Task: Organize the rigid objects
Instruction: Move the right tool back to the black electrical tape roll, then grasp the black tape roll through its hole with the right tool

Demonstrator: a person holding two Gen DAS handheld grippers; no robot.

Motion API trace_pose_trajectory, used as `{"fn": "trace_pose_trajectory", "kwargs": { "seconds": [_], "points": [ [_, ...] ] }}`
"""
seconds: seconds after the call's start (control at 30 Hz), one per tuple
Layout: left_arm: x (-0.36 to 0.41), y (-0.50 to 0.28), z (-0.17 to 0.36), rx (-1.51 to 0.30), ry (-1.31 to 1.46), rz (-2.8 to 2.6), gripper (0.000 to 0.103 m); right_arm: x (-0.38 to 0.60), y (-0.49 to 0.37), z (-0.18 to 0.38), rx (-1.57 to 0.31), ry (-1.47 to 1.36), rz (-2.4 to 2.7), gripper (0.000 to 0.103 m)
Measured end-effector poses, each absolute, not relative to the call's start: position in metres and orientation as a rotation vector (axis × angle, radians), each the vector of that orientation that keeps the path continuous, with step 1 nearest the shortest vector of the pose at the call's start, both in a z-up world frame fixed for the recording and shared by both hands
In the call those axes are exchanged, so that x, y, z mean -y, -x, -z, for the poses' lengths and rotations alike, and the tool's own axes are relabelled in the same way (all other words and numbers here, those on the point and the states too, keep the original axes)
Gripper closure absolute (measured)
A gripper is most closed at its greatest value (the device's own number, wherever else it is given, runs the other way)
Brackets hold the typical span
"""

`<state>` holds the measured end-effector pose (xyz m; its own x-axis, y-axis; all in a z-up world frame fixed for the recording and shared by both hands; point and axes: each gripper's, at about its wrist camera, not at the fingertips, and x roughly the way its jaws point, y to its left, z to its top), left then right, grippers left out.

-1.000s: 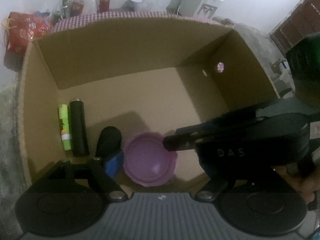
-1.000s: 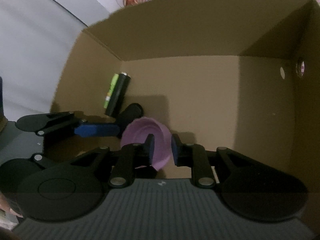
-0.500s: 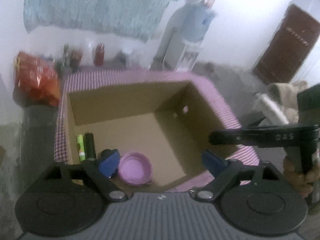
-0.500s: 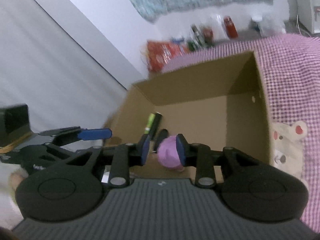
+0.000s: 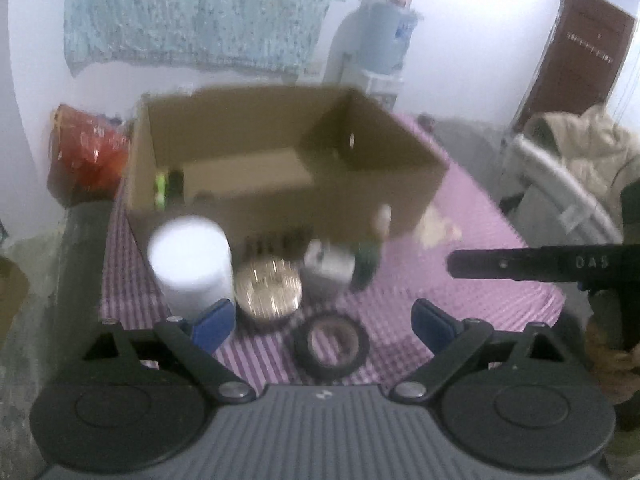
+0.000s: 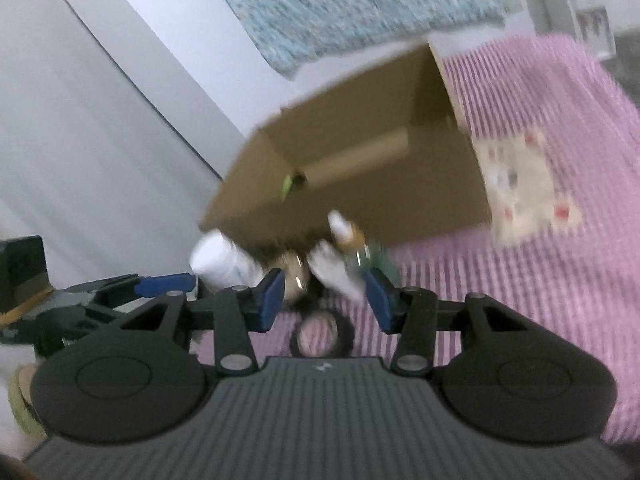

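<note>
The cardboard box [image 5: 280, 208] stands on the pink checked cloth [image 5: 500, 292], with a green tube [image 5: 160, 188] and a black tube [image 5: 176, 182] showing inside. In front of it stand a white canister [image 5: 190, 264], a gold-lidded tin [image 5: 268, 288], a pale jar [image 5: 328, 272] and a green bottle [image 5: 370, 256]. A black tape roll [image 5: 331, 344] lies nearest. My left gripper [image 5: 322, 326] hovers above the roll, jaws opening wide, nothing between them. My right gripper [image 6: 325, 300] is short of the jar [image 6: 332, 272] and the tape roll [image 6: 322, 332], jaws opening, empty.
A red bag [image 5: 86, 156] sits left of the box and a water dispenser [image 5: 376, 48] behind it. Pale clothing [image 5: 580, 152] is piled at the right, near a brown door [image 5: 576, 52]. A bear patch [image 6: 520, 184] marks the cloth right of the box [image 6: 360, 184].
Both grippers have pulled back out of the box and away from it. The right jaws have widened. The purple bowl stays inside, now hidden; the objects in front of the box have come into view.
</note>
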<state>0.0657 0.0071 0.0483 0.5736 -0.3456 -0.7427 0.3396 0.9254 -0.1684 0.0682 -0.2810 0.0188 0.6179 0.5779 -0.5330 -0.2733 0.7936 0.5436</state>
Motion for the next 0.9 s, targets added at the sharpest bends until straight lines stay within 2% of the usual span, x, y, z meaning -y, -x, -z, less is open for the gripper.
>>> {"fn": "trace_pose_trajectory", "kwargs": {
  "seconds": [0.23, 0.5, 0.73, 0.9],
  "points": [
    [0.019, -0.062, 0.005, -0.905, -0.080, 0.376, 0.008, 0.251, -0.070, 0.015, -0.804, -0.347, -0.504, 0.058],
    [0.032, -0.064, 0.034, -0.936, -0.106, 0.359, 0.028, 0.223, -0.083, 0.036, -0.841, -0.303, -0.489, 0.062],
    [0.042, -0.058, 0.038, -0.894, -0.119, 0.367, 0.034, 0.205, -0.091, 0.050, -0.884, -0.248, -0.486, 0.081],
    [0.045, -0.054, 0.039, -0.874, -0.138, 0.385, 0.033, 0.203, -0.092, 0.055, -0.892, -0.242, -0.488, 0.082]
  ]
}}
